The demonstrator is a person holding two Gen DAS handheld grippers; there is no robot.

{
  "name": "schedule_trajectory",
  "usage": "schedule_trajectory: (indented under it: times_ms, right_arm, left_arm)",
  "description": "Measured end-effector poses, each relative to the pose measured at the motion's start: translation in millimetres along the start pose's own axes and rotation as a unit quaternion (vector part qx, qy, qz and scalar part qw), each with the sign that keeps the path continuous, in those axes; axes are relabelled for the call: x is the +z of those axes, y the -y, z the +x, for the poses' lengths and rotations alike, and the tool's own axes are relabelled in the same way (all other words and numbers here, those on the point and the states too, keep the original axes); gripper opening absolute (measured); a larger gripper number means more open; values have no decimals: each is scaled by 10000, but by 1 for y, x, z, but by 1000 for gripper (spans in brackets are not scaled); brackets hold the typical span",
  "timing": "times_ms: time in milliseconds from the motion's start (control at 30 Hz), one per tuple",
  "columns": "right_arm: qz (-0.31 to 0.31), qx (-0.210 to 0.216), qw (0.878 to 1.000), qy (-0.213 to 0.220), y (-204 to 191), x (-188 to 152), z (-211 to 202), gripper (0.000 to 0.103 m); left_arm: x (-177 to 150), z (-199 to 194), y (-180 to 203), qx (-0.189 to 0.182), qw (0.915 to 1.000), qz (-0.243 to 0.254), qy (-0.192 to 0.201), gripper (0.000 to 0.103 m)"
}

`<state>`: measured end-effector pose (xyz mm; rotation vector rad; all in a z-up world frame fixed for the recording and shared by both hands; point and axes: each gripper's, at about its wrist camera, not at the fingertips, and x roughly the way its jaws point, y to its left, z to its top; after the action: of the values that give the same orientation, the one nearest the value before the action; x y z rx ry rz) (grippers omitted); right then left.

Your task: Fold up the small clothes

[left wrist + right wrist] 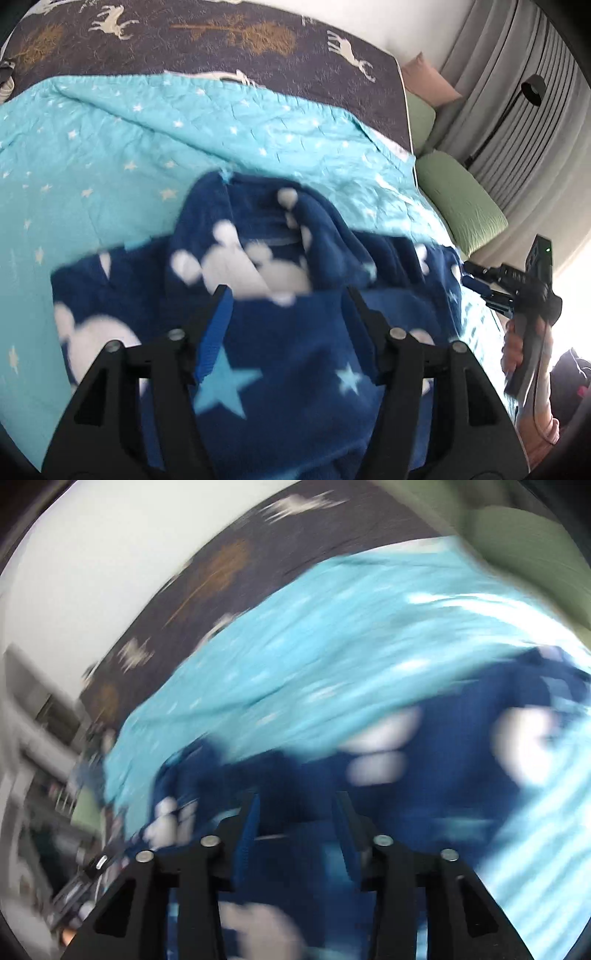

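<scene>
Left gripper (pixel 284 295), nearest the lens: 2 black fingers (pixel 218 295) spread apart, blue pad on the left one. Nothing pinched between them; the navy fleece garment (pixel 295 350) lies below and beyond, seen through the gap.

Garment: dark blue, white blobs and pale blue stars, rumpled, with a raised fold (pixel 321 236) at its far middle. It sits on the near part of the turquoise star-print quilt (pixel 129 140), running from left of centre to the bed's right edge.

Right gripper (pixel 299 801): own view badly motion-blurred. Fingers stand apart, blue pads facing in, navy cloth showing in the gap. Cannot tell whether the pads touch it; no cloth looks clamped. In the left view the same tool (pixel 517 284) is at the bed's right edge, held up by a hand (pixel 517 354), its tip just beside the garment's right edge.

Farther: quilt spreads left and far. Beyond it, dark bedspread (pixel 221 44) with white deer and brown trees. Far right: 2 green cushions (pixel 461 199), pink cushion (pixel 428 77), grey curtain (pixel 517 74).
</scene>
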<state>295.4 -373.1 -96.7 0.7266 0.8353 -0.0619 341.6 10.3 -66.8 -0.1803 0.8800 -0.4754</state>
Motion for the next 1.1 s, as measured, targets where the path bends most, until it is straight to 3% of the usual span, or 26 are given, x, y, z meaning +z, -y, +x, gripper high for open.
schedule_trajectory:
  times_ms: [100,167,300,467,600,733,767,800,900,1000,1033,1100]
  right_arm:
    - [1471,157,9888,200,90,9,-25,45]
    - [2297,365,9721,288,145,9,-33,46]
    - [3003,390,9526,301,201,7,-20,56]
    - [3386,870,9353,550,230,21,-1,59]
    - [3484,647,9319,769,234,44,12,62]
    - [3916,341,9118,1191,242,48,16,57]
    - [3909,261,9123,1189,241,49,14,39]
    - [3862,178,9148,1172,242,52,15,5]
    - [3664,156,9207,1337,236,57,6,6]
    - [2718,307,9503,1484,191,68,-18,6]
    - [2114,406,9647,1515,159,72,-30,6]
    - [1369,710,9761,1534,111,70,-44,6]
  left_arm:
    - [-12,2,7,-25,9999,11,-166,62]
    - [-19,4,12,-76,9997,18,-238,62]
    - [-30,11,22,-166,9991,48,-397,62]
    - [-43,6,29,-129,9987,203,-455,63]
    - [-49,0,28,-64,9989,276,-360,66]
    - [-54,7,25,67,9983,344,-464,66]
    - [-55,8,24,95,9982,348,-486,66]
    - [-56,10,23,117,9981,338,-506,66]
    - [-57,12,20,106,9982,295,-503,66]
    - [-54,13,18,80,9986,194,-477,66]
    - [-53,14,18,65,9988,138,-460,66]
    - [-52,13,15,17,9991,-47,-424,66]
